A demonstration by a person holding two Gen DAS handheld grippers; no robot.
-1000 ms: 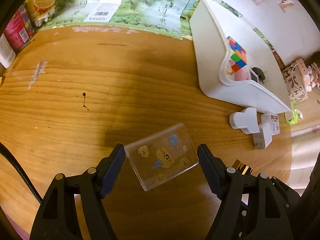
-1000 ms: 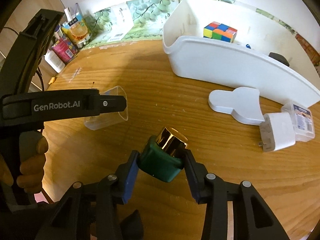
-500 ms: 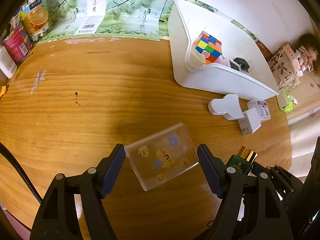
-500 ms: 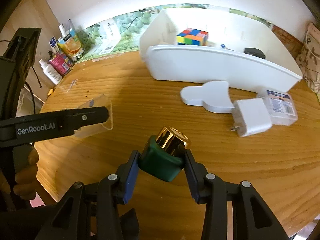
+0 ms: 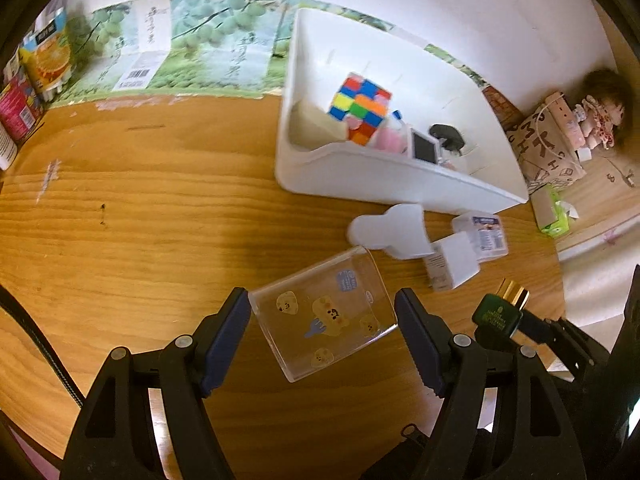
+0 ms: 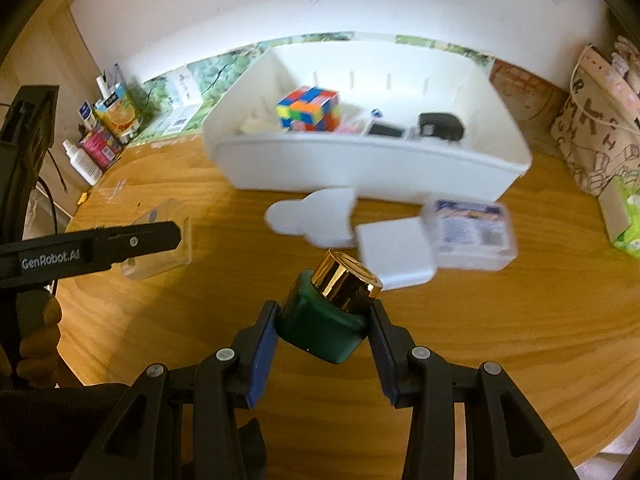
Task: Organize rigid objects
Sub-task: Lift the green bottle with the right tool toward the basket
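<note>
"GenRobot.AI" reads in white on the left gripper arm at frame left; other labels illegible.

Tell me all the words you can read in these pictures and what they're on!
"GenRobot.AI": on the left gripper's black arm.
Gold lettering on the green bottle: too small to read.
Characters and barcode on the grape-picture box: too blurred.
Label on the small clear box: blurred.
Drink cartons: unreadable.

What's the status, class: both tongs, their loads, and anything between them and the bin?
Left tongs shut on clear sticker box. Right tongs shut on green gold-capped bottle. White bin ahead holds puzzle cube. White charger lies in front.
</note>
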